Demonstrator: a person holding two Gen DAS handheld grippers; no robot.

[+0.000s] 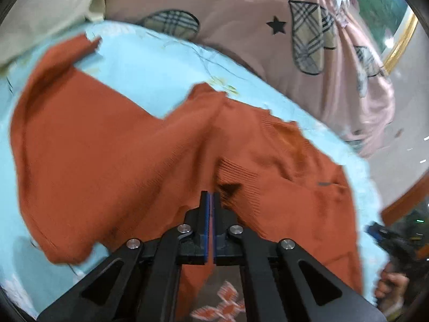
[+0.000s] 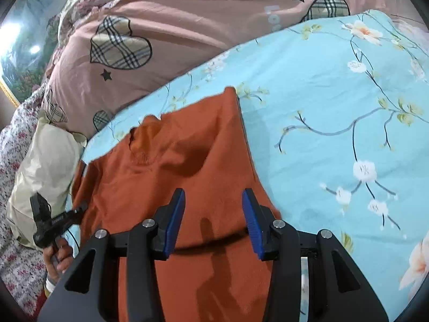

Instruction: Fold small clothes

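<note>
An orange knit top [image 1: 112, 145] lies spread on a light blue floral sheet [image 1: 150, 61]. My left gripper [image 1: 211, 201] is shut on a fold of the orange top, lifting it into a ridge. In the right wrist view the same orange top [image 2: 187, 161] lies partly folded on the blue sheet [image 2: 335, 94]. My right gripper [image 2: 213, 209] is open just above the top, holding nothing. The left gripper [image 2: 44, 220] shows at the left edge of the right wrist view, and the right gripper [image 1: 386, 238] at the right edge of the left wrist view.
A pink duvet [image 2: 187, 26] with plaid hearts and stars lies bunched behind the sheet. A cream pillow [image 2: 45, 166] sits to the left. A floral bedspread [image 2: 16, 145] covers the bed edge. A gold-framed picture [image 1: 402, 43] stands at the far right.
</note>
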